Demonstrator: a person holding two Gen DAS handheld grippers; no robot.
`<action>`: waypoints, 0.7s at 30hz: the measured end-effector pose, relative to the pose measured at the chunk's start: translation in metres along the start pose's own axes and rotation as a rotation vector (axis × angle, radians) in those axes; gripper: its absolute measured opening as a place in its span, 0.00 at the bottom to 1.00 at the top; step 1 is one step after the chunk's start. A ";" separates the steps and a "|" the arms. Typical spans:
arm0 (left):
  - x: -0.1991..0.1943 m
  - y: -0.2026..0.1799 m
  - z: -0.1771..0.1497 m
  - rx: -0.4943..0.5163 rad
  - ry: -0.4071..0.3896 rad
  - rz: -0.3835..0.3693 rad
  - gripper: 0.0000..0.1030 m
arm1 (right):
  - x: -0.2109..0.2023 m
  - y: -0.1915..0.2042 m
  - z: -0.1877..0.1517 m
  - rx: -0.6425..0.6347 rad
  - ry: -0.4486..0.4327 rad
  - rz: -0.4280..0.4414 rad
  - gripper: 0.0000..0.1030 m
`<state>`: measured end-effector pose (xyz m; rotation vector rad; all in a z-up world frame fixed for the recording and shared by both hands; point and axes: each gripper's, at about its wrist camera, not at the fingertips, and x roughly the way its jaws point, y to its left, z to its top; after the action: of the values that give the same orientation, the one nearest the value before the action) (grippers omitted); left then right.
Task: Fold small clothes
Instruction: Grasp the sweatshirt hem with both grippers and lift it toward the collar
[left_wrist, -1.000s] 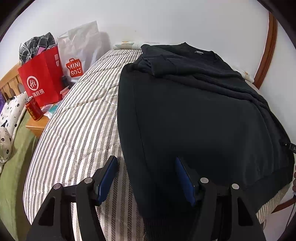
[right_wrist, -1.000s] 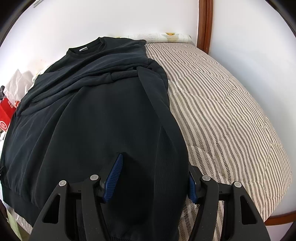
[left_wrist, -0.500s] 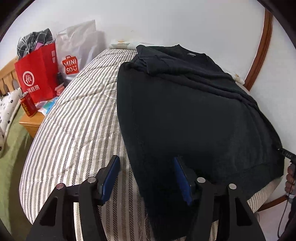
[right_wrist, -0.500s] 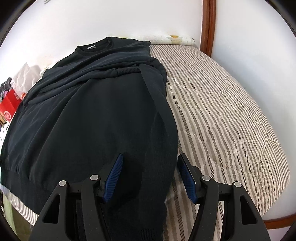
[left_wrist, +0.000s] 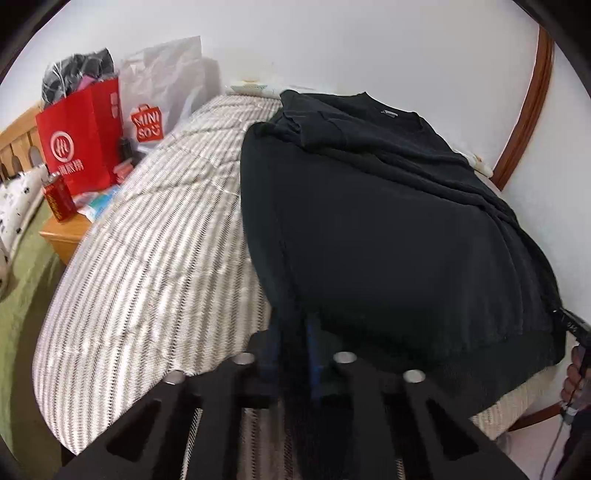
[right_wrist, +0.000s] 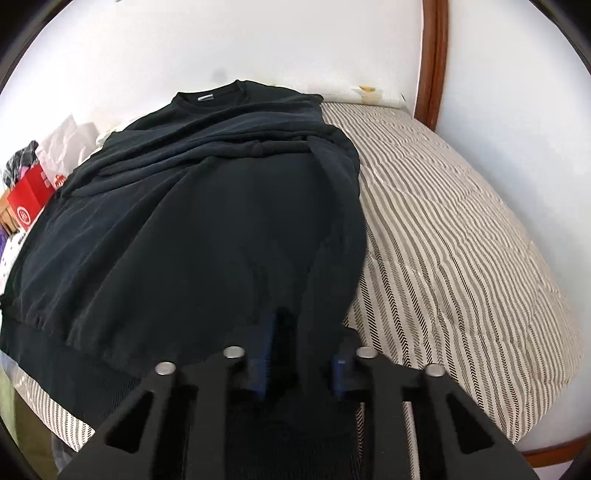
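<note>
Clearly, "MINISO" marks the white bag (left_wrist: 162, 92) beyond the black sweatshirt (left_wrist: 388, 221).

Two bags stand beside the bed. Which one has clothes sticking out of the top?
The red paper bag with the round white logo; dark fabric bulges from its top. The white Miniso bag next to it shows nothing sticking out.

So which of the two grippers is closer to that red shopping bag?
Left. The left gripper pinches the black sweatshirt's hem corner on the side toward the red shopping bag; the right gripper holds the opposite corner.
</note>
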<state>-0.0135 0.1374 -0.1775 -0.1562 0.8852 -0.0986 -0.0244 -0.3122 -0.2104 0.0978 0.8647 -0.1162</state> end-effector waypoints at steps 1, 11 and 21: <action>-0.001 0.000 0.000 -0.003 0.001 0.001 0.07 | -0.001 0.000 0.000 -0.004 -0.007 -0.002 0.11; -0.038 0.003 0.003 -0.034 -0.057 -0.075 0.06 | -0.043 -0.014 0.000 0.005 -0.112 0.010 0.07; -0.066 0.001 0.033 -0.047 -0.132 -0.128 0.06 | -0.074 -0.015 0.024 0.032 -0.232 0.063 0.07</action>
<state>-0.0299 0.1517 -0.1069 -0.2606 0.7456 -0.1850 -0.0558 -0.3261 -0.1387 0.1386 0.6278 -0.0805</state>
